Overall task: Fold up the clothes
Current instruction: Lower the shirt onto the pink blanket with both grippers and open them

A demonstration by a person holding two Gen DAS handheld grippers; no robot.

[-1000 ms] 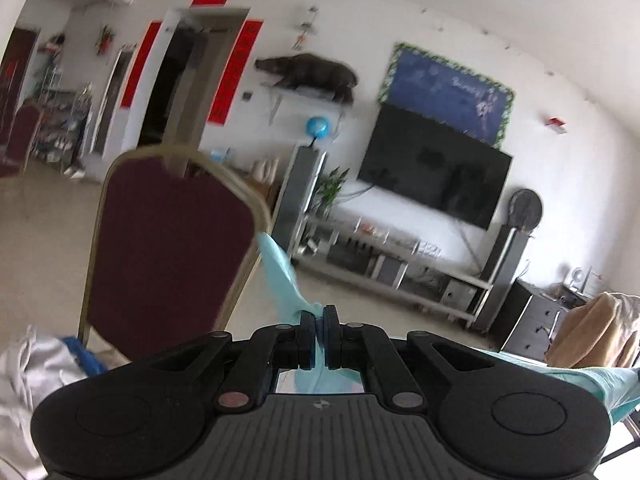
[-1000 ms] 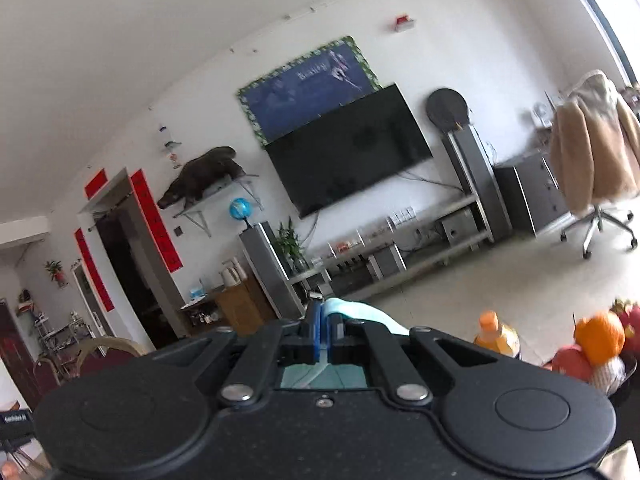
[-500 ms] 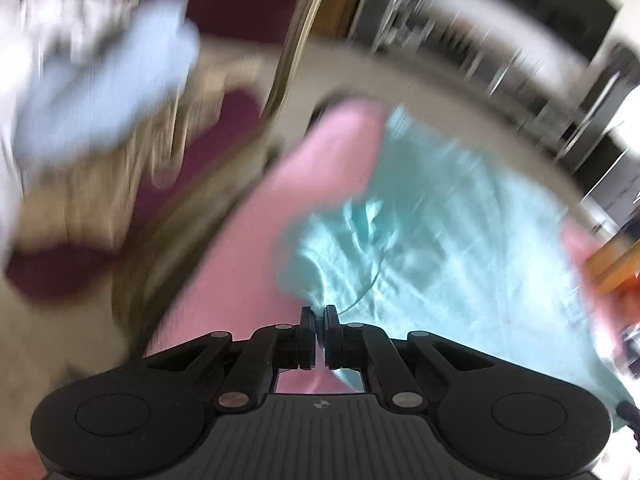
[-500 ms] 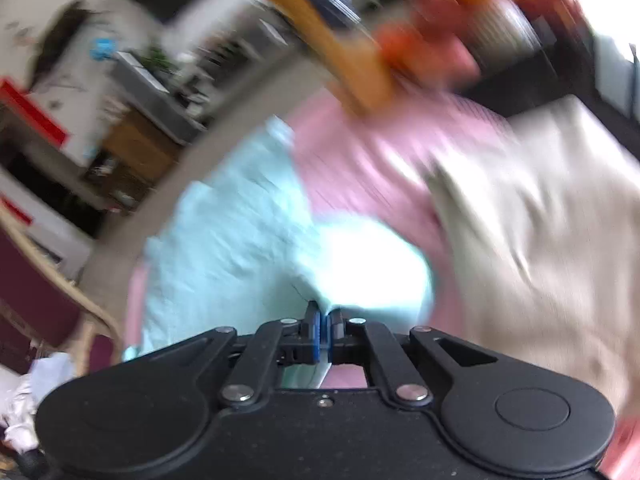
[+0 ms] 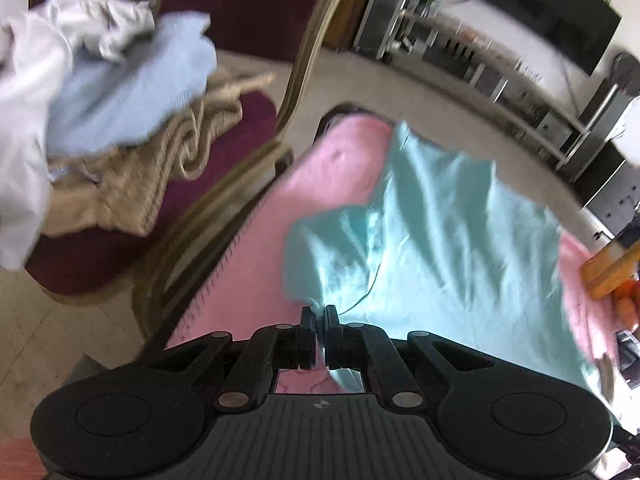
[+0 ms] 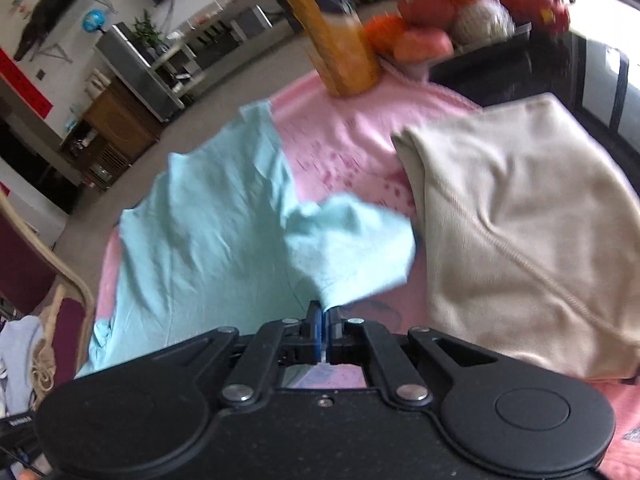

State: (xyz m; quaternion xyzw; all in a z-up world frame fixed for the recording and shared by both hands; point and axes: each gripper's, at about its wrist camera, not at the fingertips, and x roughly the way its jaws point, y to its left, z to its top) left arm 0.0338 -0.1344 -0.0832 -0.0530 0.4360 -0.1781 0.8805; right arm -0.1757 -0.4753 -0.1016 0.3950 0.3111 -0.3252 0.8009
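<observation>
Garment: a light turquoise T-shirt (image 5: 432,240) was seen spread across the pink cloth (image 5: 340,160) covering the worktop, its far hem toward 12 o'clock in both wrist views and partly over the far edge.

Left tongs (image 5: 319,316): pressed together, pinching a near corner of the T-shirt; fabric was seen running up from between the pads.

Right tongs (image 6: 324,312): pressed together on the other near corner, with a bunched flap of the T-shirt rising toward 1 o'clock.

Neighbours: a folded beige garment (image 6: 520,232) lay just beside the T-shirt at 2 o'clock in the right view; an orange juice bottle (image 6: 336,40) and a bowl of fruit (image 6: 460,8) stood at the far rim, toward 12 to 1 o'clock.

Waiting pile: mixed clothes (image 5: 100,92) were heaped on a maroon chair (image 5: 248,128) at 10 o'clock in the left view.

Step in hand: judged to be laying the T-shirt flat before the first fold.

Doing it well: both corners are best kept level and drawn gently apart, so that the near edge is laid straight and the wrinkles through the body are pulled out; the bunched flap on the right should be flattened before release.

Risk: the beige garment could be caught by the right corner if it is set down too far toward 2 o'clock; the bottle could be knocked if the cloth is dragged.
</observation>
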